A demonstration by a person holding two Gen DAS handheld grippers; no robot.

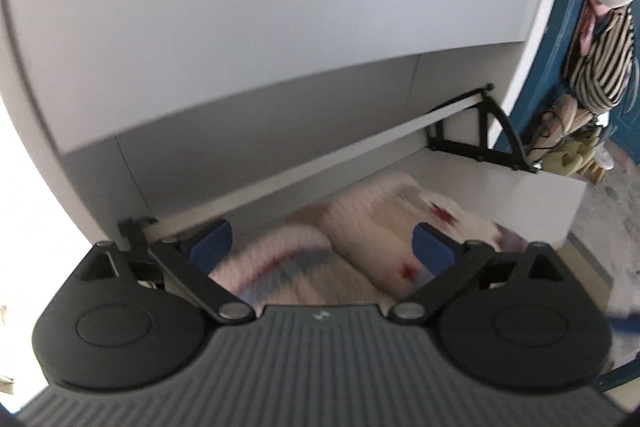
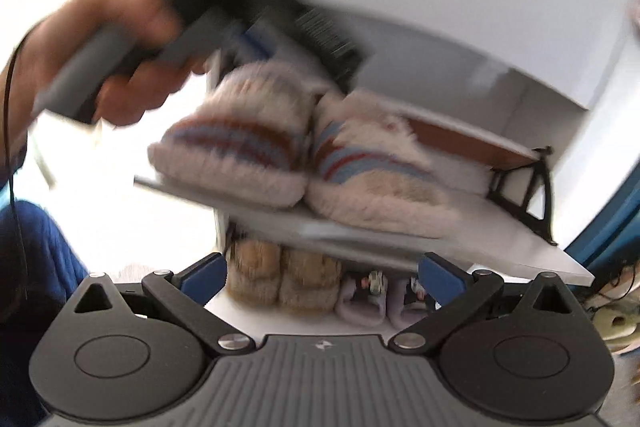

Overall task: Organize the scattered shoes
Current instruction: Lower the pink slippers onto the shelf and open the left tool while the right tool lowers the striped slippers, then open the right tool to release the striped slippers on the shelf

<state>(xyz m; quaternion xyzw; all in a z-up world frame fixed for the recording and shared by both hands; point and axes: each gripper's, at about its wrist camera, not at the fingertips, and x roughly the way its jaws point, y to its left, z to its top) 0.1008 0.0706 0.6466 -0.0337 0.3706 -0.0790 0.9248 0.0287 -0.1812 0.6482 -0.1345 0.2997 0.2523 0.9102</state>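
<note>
Your left hand-held gripper [image 1: 322, 247] hangs over the tilt-out drawer [image 1: 520, 187] of the white shoe cabinet [image 1: 280, 7], its blue pads [image 1: 430, 249] spread wide with nothing clamped between them. The two fluffy striped slippers [image 1: 360, 239] lie below it, side by side in the drawer and touching each other; the picture is blurred, so you cannot tell whether a pad brushes the fur.

From your right wrist view, the same pair of slippers [image 2: 296, 163] rests on the tilted drawer panel [image 2: 500, 247], toes toward you. Your left hand [image 2: 120, 59] grips its tool's handle at the upper left, above the left slipper. Your right hand-held gripper [image 2: 320, 275] sits nearer, below the drawer's front edge, its pads [image 2: 202, 277] standing wide apart and holding nothing.

On the lower shelf [image 2: 256, 323] under the drawer, a brown furry pair [image 2: 284, 279] stands on the left and a pale grey pair of sandals [image 2: 380, 299] just beside it on the right. More shoes [image 1: 568, 147] lie on the floor far right, by a blue door [image 1: 568, 39].
</note>
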